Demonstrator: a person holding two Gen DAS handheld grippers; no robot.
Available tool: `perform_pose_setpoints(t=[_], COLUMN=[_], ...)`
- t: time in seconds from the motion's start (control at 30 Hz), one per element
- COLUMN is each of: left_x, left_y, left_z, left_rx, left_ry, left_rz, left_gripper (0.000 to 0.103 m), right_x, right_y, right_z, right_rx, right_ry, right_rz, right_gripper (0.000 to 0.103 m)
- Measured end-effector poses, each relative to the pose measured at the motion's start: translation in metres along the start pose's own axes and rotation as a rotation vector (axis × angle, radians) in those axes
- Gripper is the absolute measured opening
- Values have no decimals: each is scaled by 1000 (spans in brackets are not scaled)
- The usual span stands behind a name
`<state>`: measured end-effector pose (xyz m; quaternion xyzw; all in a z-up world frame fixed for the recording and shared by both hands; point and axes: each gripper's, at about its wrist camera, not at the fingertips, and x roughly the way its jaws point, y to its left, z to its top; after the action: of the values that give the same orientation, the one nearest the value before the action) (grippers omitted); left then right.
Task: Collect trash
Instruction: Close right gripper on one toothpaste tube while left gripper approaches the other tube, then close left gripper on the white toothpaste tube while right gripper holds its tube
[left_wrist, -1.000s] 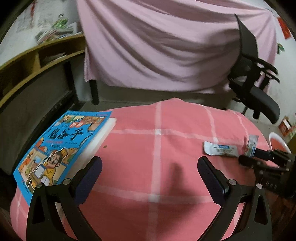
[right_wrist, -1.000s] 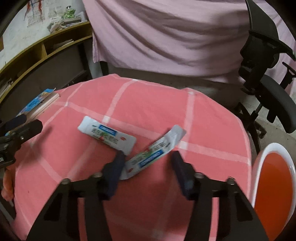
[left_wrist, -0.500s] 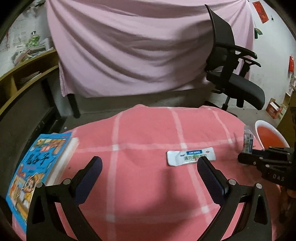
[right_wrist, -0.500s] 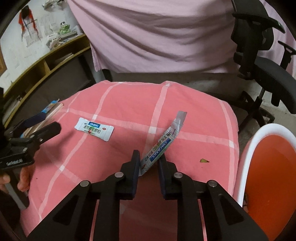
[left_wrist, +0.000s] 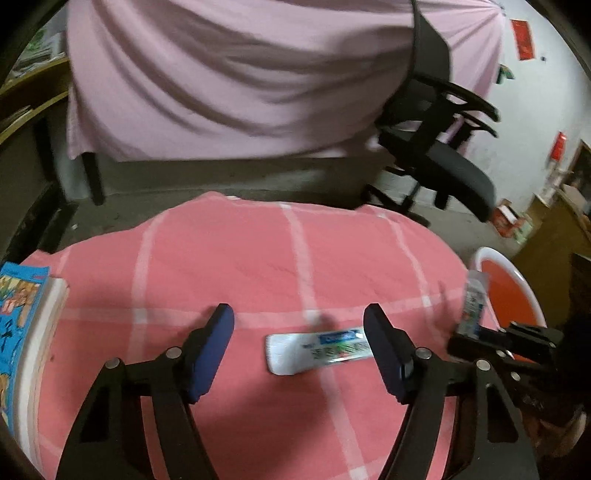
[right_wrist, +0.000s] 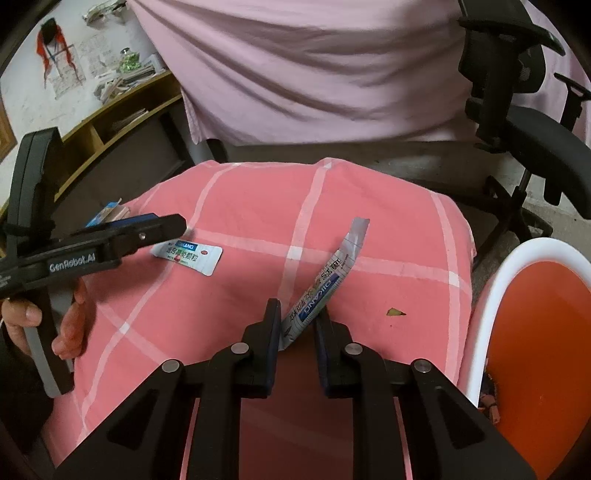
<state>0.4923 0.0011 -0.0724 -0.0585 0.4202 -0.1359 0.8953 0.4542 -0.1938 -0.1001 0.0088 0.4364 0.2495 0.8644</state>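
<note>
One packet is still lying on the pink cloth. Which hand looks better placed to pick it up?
The left. The left gripper is open with the flat packet lying between its fingers. The right gripper is already shut on the other packet, beside the orange bin.

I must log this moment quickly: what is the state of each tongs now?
Left tongs: open, around the flat sachet on the cloth, not gripping.
Right tongs: closed on the long sachet, lifted.

We see the book (left_wrist: 22, 332) cut off at the left edge, the bin (right_wrist: 532, 332) at the right; sachet (left_wrist: 317, 349) print blurs unreadably.
</note>
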Motion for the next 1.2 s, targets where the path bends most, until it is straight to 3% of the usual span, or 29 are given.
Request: perform_pose_setpoints(t=[0.1, 0.27, 0.37, 0.5, 0.73, 1.0, 1.2], left_x=[4, 10, 13, 11, 19, 26, 28], left_y=[-10, -33, -46, -56, -64, -75, -75], left_z=[-1, -9, -20, -34, -36, -34, -35], left_rx=[59, 204, 297, 387, 373, 403, 382], left_ry=[34, 88, 113, 136, 119, 103, 143], left_rz=[-41, -23, 6, -2, 19, 48, -6], left_gripper=[65, 62, 55, 35, 34, 34, 22], right_x=[-1, -6, -10, -10, -11, -16, -12], right_y=[-4, -11, -17, -17, -27, -25, -31], right_z=[-1, -6, -10, -11, -9, -10, -4], right_rx=[16, -2, -16, -39, 30, 58, 95], right_ry=[0, -5, -21, -27, -21, -43, -52], right_rz=[12, 16, 31, 46, 101, 66, 33], right_gripper=[13, 13, 13, 13, 17, 26, 26])
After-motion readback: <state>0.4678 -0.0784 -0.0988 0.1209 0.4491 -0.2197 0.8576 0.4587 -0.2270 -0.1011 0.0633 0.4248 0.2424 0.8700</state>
